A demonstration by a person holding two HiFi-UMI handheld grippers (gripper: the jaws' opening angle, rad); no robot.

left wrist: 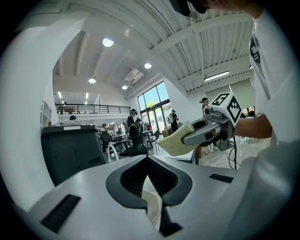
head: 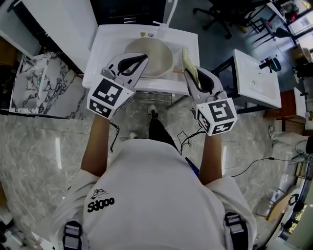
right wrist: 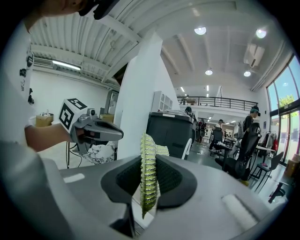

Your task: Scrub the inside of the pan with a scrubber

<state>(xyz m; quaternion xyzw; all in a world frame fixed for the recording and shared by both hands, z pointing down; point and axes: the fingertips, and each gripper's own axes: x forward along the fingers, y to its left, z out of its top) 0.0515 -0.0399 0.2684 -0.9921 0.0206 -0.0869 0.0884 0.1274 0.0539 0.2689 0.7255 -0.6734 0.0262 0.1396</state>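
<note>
A round pan [head: 155, 62] with a beige inside sits in the white sink unit [head: 105, 49] in front of me. My left gripper [head: 142, 59] hovers over the pan's left rim, jaws shut with nothing between them; its tips [left wrist: 147, 158] meet in the left gripper view. To the pan's right, my right gripper [head: 192, 72] is shut on a yellow-green scrubber [head: 189, 61], which stands on edge between the pads [right wrist: 147, 174]. Each gripper view shows the other: the right gripper [left wrist: 206, 130] with the scrubber [left wrist: 176, 140], and the left gripper [right wrist: 96, 131].
A faucet [head: 160, 28] stands at the sink's far edge. A second white table [head: 257, 80] is to the right and a marble slab [head: 34, 88] to the left. Cables [head: 188, 139] lie on the marble floor. Office chairs [head: 215, 14] stand beyond.
</note>
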